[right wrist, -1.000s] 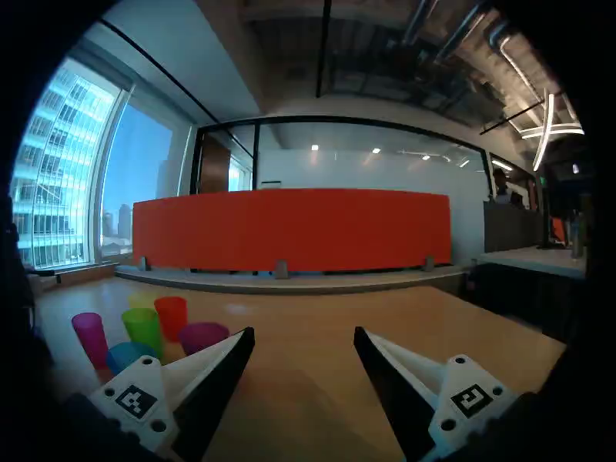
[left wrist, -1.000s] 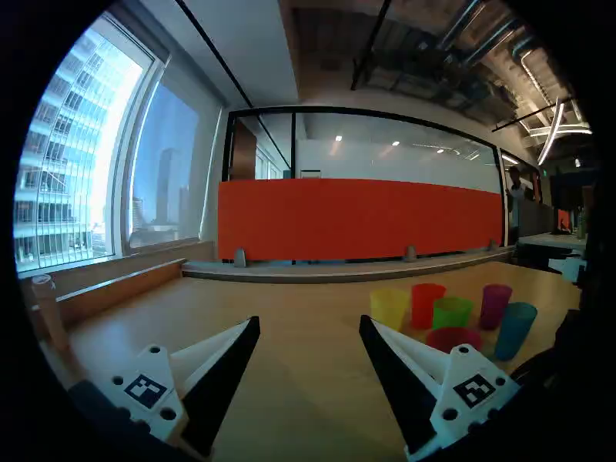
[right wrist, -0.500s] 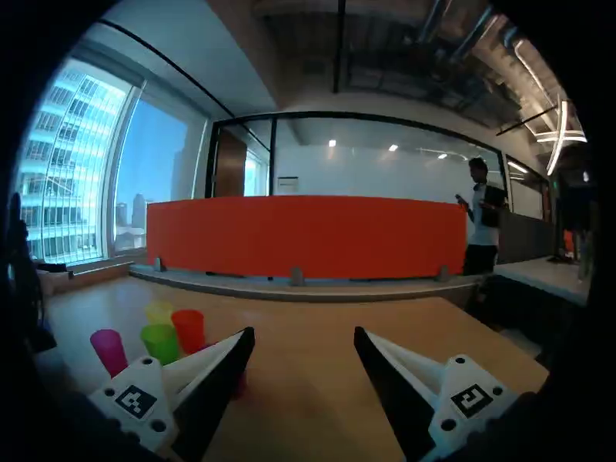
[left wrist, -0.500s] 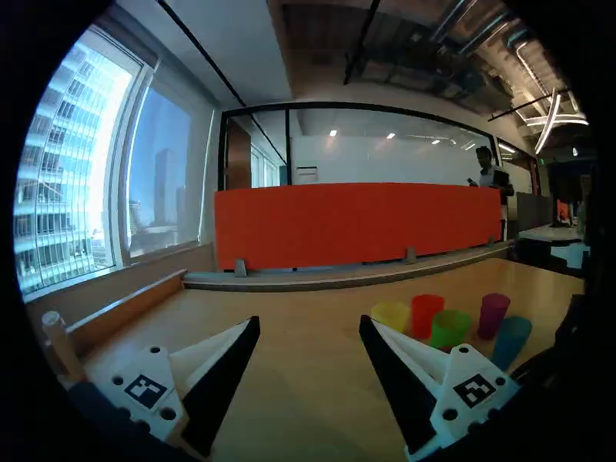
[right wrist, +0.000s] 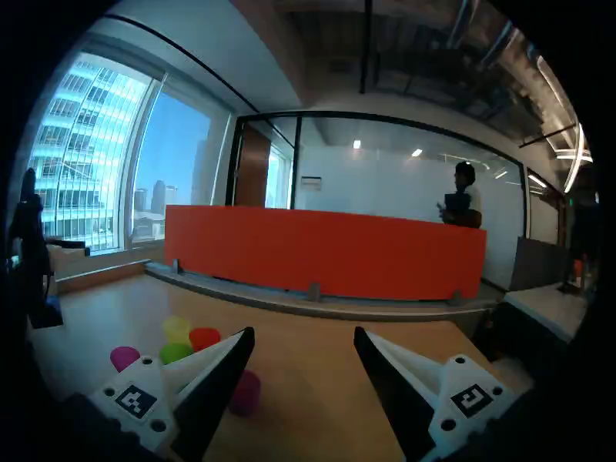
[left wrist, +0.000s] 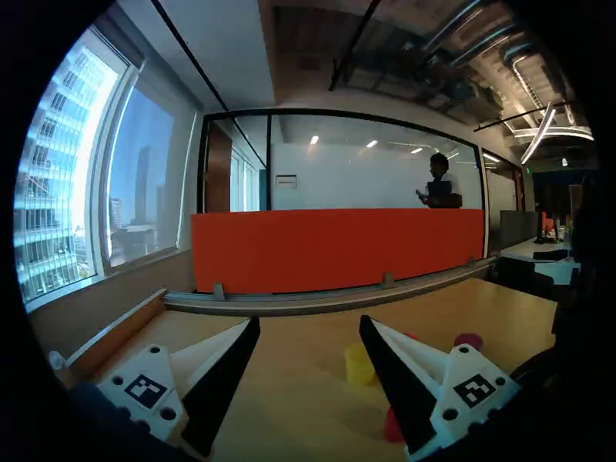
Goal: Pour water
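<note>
Several coloured plastic cups stand in a cluster on the wooden table (right wrist: 323, 385). In the right gripper view a yellow cup (right wrist: 175, 329), an orange cup (right wrist: 203, 337), a green cup (right wrist: 174, 353), a magenta cup (right wrist: 124, 357) and a purple cup (right wrist: 246, 393) sit at lower left, partly behind my right gripper's left finger. My right gripper (right wrist: 302, 346) is open and holds nothing. In the left gripper view a yellow cup (left wrist: 358, 364), a red cup (left wrist: 393, 426) and a magenta cup rim (left wrist: 468, 339) peek around the right finger. My left gripper (left wrist: 308, 335) is open and empty above the table.
An orange partition (left wrist: 339, 248) runs along the table's far edge, with a glass-walled room behind it where a person (left wrist: 440, 183) stands. Tall windows (right wrist: 85, 185) line the left side. A dark stand (right wrist: 29, 254) rises at the far left in the right gripper view.
Both grippers have risen and tipped upward, so the cups have dropped lower in both views and look smaller. The person behind the glass has walked leftward. Both grippers stay open.
</note>
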